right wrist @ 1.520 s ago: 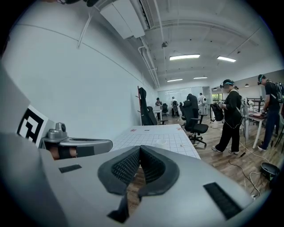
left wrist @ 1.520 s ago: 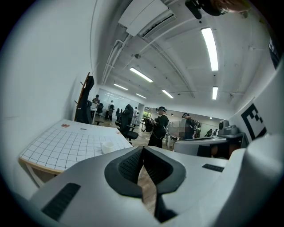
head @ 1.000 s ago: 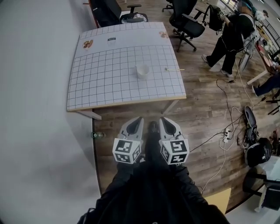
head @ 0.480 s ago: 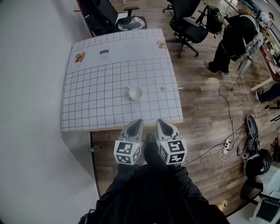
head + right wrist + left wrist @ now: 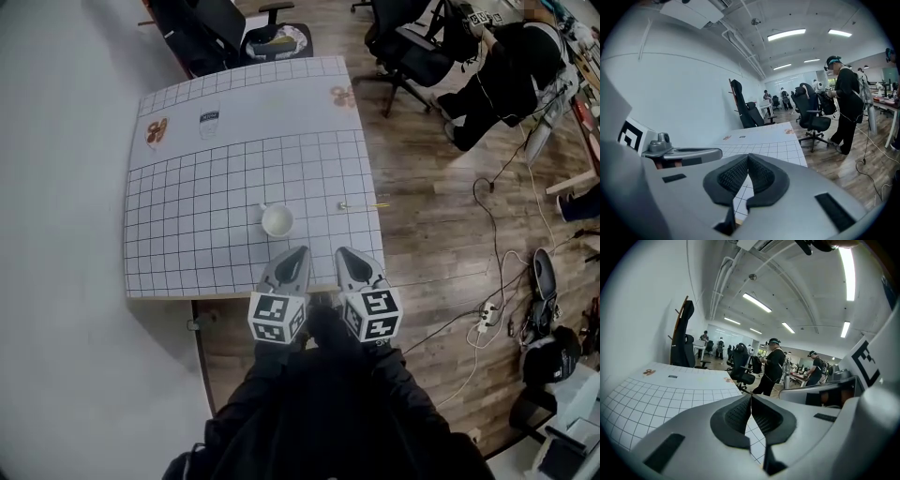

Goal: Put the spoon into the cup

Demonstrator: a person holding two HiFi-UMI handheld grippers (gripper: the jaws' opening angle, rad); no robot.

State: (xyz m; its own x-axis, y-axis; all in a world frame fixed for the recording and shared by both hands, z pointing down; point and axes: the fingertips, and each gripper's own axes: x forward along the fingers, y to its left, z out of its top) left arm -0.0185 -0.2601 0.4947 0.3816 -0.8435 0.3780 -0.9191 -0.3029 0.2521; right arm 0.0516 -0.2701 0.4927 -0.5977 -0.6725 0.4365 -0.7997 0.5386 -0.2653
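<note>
Head view shows you now arrive at the table (image 5: 187,234), left gripper (image 5: 297,253) and right gripper (image 5: 345,254) both closed empty, cup (image 5: 277,221) and spoon (image 5: 361,205) untouched ahead

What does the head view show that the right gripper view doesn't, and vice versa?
Head view only: the white cup and the spoon, lying apart on the gridded table, with the spoon to the cup's right.
Right gripper view only: the right gripper close up, jaws together with nothing between them, and the ceiling lights.
Both: that table, the black office chair and the standing person in black.
</note>
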